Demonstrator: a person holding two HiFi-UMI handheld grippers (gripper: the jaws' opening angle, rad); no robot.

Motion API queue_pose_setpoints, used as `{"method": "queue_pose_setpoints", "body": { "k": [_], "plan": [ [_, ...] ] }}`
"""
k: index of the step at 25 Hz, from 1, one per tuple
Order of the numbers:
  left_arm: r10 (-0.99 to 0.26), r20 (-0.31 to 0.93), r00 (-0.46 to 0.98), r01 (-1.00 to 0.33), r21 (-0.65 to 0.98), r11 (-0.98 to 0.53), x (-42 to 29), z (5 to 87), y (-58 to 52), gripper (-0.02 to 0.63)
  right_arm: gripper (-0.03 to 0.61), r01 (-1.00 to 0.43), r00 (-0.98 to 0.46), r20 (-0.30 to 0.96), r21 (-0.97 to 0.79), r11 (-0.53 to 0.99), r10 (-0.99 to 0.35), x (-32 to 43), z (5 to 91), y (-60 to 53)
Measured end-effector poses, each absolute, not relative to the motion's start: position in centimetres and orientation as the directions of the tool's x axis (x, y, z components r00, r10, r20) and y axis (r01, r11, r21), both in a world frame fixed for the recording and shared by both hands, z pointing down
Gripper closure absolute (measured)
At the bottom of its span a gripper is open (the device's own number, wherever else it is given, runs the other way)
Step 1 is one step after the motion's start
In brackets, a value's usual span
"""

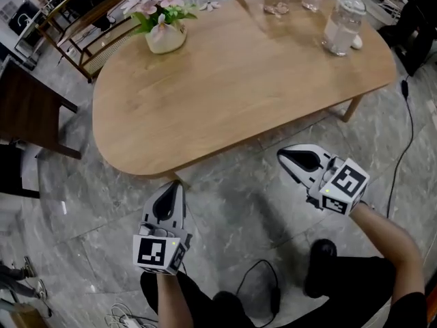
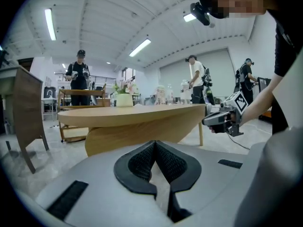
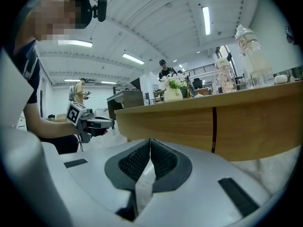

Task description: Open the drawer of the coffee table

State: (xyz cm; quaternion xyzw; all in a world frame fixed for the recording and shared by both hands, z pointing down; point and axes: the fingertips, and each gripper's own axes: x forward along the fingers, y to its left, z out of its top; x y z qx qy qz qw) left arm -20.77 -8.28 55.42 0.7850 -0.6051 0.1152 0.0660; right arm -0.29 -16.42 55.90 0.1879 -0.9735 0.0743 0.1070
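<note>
The grey left gripper (image 1: 175,184) and right gripper (image 1: 282,155) are hovering shut and empty before the oval light-wood coffee table (image 1: 225,101), whose drawer (image 3: 258,126) is seemingly sitting in the near apron beside a dark seam (image 3: 214,129). Shut jaws risk slipping off a handleless front and shoving the table.

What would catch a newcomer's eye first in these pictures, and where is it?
The rounded light-wood coffee table fills the middle of the head view, with a white pot of pink flowers at its far left and clear bottles at its far right. Before its near edge, the left gripper and right gripper point at it, fingers shut and empty.
</note>
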Motion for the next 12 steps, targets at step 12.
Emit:
{"method": "queue_pose_setpoints", "body": {
  "k": [12],
  "plan": [
    [-0.962,0.262,0.077,-0.994,-0.060,-0.096,-25.2,56.8,-6.6,0.559,0.492,-0.507,-0.841,0.301,-0.148,0.849,-0.449,0.5,61.5,-19.0]
  ]
}}
